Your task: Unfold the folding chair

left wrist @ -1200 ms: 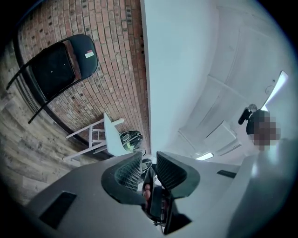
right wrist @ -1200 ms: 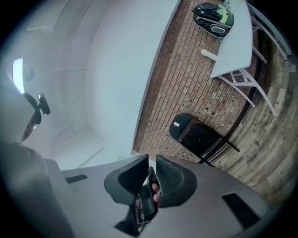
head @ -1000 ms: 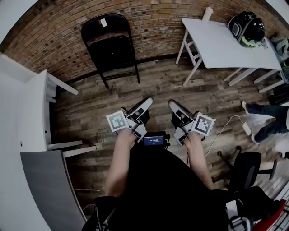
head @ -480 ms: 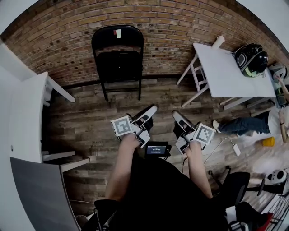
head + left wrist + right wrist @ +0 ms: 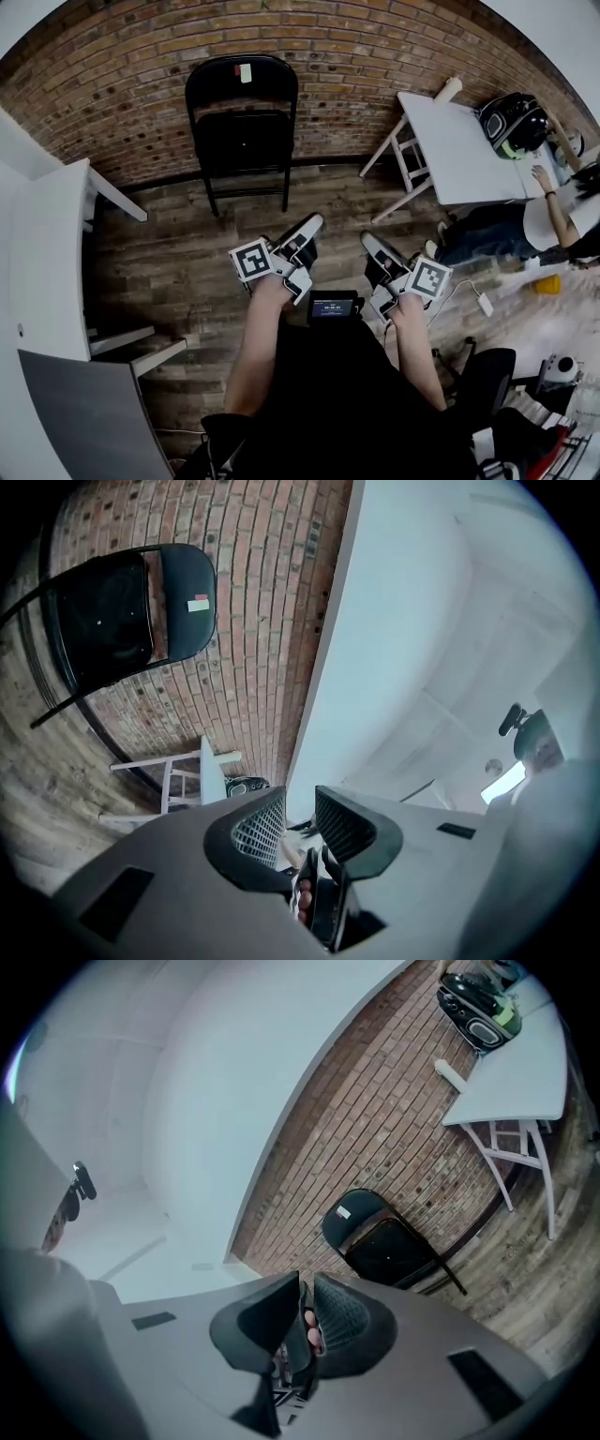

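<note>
The folding chair (image 5: 242, 131) stands folded flat, leaning upright against the brick wall (image 5: 112, 84), well ahead of both grippers and untouched; the left gripper (image 5: 306, 229) hangs in front of the chair with its jaws a narrow gap apart and nothing between them, while the right gripper (image 5: 372, 246), beside it, has its jaws pressed together and empty. I judge the first risk to lie in those jaws; neither stands wide enough for the padded back or the frame, so reaching the chair like this would only nudge it; a nudge could slide its feet on the wooden floor (image 5: 187, 244) and drop it flat. A grip on the smooth black tube may slip as the seat swings down; pulling the back without steadying the frame would likely drag the whole chair instead of opening it. The white bench (image 5: 459, 150) stands near the chair's right, its angled legs reaching towards it; a wide swing could knock them; a person (image 5: 548, 211) sits beyond that bench.
</note>
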The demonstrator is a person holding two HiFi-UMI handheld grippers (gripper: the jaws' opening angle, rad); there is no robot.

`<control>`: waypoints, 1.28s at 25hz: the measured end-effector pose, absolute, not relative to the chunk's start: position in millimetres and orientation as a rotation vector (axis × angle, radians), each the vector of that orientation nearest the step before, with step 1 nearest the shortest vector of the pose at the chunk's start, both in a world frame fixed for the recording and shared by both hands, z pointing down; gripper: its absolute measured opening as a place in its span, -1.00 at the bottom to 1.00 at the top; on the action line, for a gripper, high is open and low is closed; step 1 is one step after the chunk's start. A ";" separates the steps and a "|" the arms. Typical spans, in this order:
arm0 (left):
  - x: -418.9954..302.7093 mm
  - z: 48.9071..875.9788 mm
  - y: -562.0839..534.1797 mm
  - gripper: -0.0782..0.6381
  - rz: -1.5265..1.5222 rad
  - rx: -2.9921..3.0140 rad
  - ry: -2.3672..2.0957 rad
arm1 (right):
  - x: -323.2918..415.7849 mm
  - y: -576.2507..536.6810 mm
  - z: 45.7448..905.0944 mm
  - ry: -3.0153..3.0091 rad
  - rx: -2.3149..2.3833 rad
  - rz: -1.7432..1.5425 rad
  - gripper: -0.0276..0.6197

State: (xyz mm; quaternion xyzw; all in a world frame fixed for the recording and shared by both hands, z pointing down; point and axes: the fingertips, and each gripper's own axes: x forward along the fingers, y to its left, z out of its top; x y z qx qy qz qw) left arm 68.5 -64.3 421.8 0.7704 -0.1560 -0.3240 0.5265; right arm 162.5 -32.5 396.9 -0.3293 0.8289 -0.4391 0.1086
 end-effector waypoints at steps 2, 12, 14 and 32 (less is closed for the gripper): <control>65.1 420.3 -67.5 -0.48 -0.776 1.842 -0.368 | 158.6 -36.4 394.0 2.444 -0.970 -1.280 -0.81; 40.1 437.5 -80.8 -0.48 -0.769 1.808 -0.431 | 131.2 -57.7 406.9 2.458 -0.896 -1.332 -0.81; 38.3 439.1 -87.1 -0.48 -0.767 1.811 -0.446 | 129.7 -67.1 409.6 2.458 -0.873 -1.338 -0.81; 61.3 437.7 -204.3 -0.48 -0.689 1.816 -0.597 | 127.7 -209.1 408.1 2.439 -0.618 -1.395 -0.81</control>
